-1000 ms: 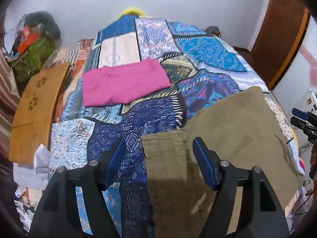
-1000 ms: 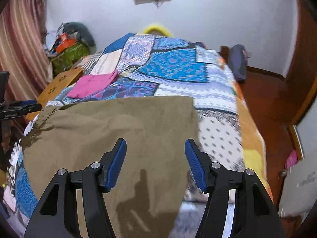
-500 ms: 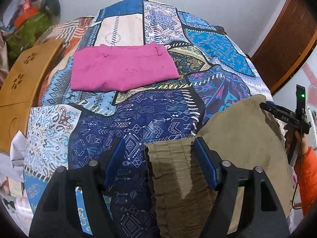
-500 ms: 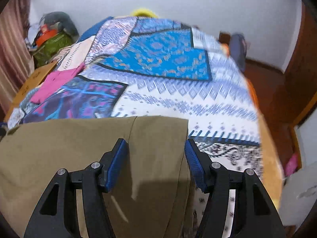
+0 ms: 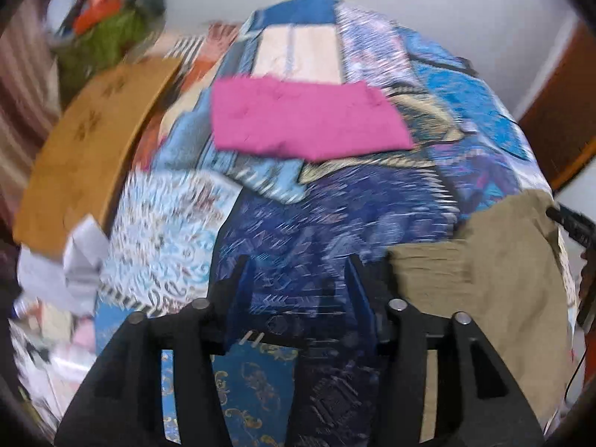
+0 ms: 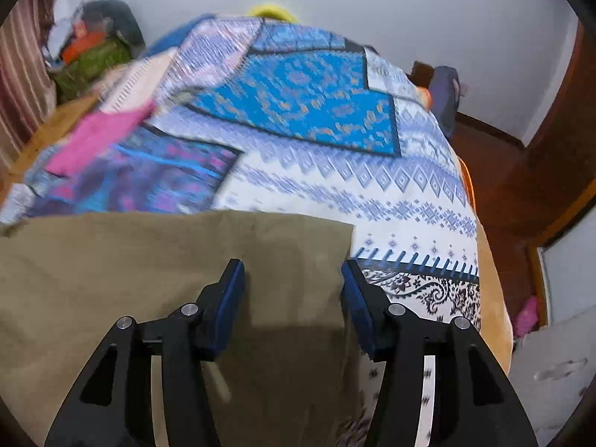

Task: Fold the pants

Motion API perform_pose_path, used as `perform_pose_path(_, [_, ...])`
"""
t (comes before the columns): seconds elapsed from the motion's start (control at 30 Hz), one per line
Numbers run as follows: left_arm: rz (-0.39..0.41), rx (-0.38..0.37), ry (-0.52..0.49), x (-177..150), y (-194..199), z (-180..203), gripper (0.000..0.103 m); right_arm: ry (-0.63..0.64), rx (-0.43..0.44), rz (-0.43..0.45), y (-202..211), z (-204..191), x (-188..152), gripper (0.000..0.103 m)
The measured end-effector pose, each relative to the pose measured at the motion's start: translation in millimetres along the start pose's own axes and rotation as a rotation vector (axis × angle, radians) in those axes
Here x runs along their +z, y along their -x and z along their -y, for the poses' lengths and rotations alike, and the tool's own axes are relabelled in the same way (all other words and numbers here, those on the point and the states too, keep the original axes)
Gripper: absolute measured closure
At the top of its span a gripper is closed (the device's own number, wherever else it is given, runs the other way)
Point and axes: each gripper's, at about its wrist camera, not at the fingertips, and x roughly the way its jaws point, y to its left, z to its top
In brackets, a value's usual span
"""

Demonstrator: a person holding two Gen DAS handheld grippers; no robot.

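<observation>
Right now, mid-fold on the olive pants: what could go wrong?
1. The left gripper frames only bedspread; the olive pants waistband lies to its right, so closing may miss.
2. The right gripper straddles the pants' corner; a shallow pinch could slip.
3. The pants overhang the bed edge and could slide off.

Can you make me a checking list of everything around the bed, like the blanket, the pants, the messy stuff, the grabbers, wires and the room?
Surface: patchwork blue patterned bedspread.
Job's things: olive-green pants lying flat at near edge.
Clutter: folded pink garment; wooden board; green bag pile.
Grippers: left gripper open over bedspread, jaws just closing, nothing between; right gripper open over the pants.
Cables: thin black wire.
Surroundings: white wall, brown door.
</observation>
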Motion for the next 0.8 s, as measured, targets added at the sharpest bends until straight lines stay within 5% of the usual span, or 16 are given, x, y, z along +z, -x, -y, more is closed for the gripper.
perform_pose_path(0.17, [0.106,-0.070,-0.122,9.7,36.1,48.0,0.035,0.027,0.155,0.059,35.5,-38.3,5.0,0.044])
perform_pose_path(0.3, [0.120,-0.150,-0.213,6.5,41.9,84.7,0.027,0.051,0.227,0.024,25.5,-71.5,5.4,0.040])
perform_pose_path(0.5, [0.008,-0.123,-0.304,-18.6,4.6,113.1,0.027,0.122,0.209,-0.085,1.5,-94.8,-16.4,0.040])
perform_pose_path(0.6, [0.019,-0.101,-0.300,-27.4,-0.9,107.1,0.023,0.186,0.129,-0.023,22.2,-93.5,-25.8,0.040])
perform_pose_path(0.8, [0.028,-0.103,-0.275,-32.5,-2.3,101.8,0.022,0.211,0.170,0.033,50.9,-92.8,-28.5,0.040])
